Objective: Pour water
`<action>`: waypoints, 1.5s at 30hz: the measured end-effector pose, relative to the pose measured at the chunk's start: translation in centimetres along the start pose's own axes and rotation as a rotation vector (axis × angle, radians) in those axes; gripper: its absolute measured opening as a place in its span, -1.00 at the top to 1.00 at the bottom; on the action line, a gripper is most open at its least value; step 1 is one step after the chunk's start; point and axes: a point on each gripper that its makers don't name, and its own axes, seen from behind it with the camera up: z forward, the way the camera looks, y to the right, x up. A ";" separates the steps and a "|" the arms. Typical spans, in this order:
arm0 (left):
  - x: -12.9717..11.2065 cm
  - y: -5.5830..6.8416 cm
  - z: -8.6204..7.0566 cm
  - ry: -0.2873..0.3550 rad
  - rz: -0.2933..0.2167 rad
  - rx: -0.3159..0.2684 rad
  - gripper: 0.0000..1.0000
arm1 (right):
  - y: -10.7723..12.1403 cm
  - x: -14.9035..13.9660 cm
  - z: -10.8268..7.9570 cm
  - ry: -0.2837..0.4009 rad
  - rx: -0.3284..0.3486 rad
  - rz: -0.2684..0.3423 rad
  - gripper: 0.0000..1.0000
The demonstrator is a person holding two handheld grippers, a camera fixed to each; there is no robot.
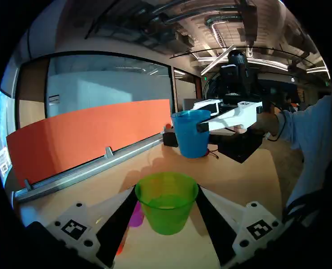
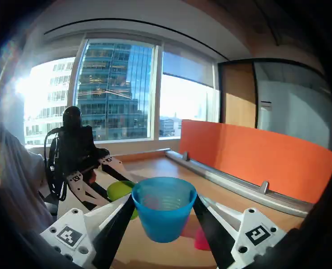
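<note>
In the left gripper view, my left gripper is shut on a translucent green cup, held upright above the wooden table. Farther off in that view, the blue cup hangs upright in the right gripper, above and beyond the green one. In the right gripper view, my right gripper is shut on the same blue cup. The green cup shows behind it at left, held by the left gripper. Any water inside either cup is hard to make out.
An orange partition with a metal rail runs along the table's far side. A purple cup and a pink cup sit on the table below the grippers. A black box lies behind the blue cup. A person's sleeve is at right.
</note>
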 end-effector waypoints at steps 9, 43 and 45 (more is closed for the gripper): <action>-1.0 0.3 0.1 -0.037 0.006 -0.016 -0.77 | -0.1 -2.3 0.0 -0.038 0.008 0.003 -0.82; -6.6 1.7 1.7 -0.191 0.021 -0.069 -0.77 | -1.1 -11.7 0.2 -0.217 0.051 -0.020 -0.82; -6.9 1.7 1.8 -0.197 0.019 -0.070 -0.77 | -1.1 -12.2 0.2 -0.224 0.055 -0.017 -0.82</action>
